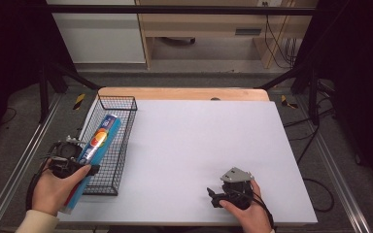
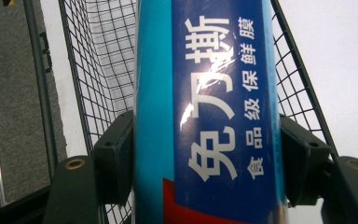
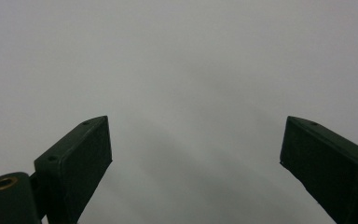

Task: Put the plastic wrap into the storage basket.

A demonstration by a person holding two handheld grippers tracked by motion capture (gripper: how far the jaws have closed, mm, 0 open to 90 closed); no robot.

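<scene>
Right gripper (image 1: 217, 198), jaws apart, idles on our white tabletop (image 1: 199, 145); left gripper (image 2: 205, 154) clamps our blue cling-film box (image 1: 93, 156) slanted over wire basket (image 1: 119, 104), presumably for depositing.

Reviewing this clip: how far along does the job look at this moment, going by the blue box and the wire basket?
Done: the left gripper is shut on the long blue cling-film box, its fingers pressed to both sides.
In hand: the box is tilted over the wire basket, far end inside, near end past the table's edge.
Left, probably: either lowering it in or lifting it out; I cannot tell which. The right gripper is open and holds nothing.
</scene>
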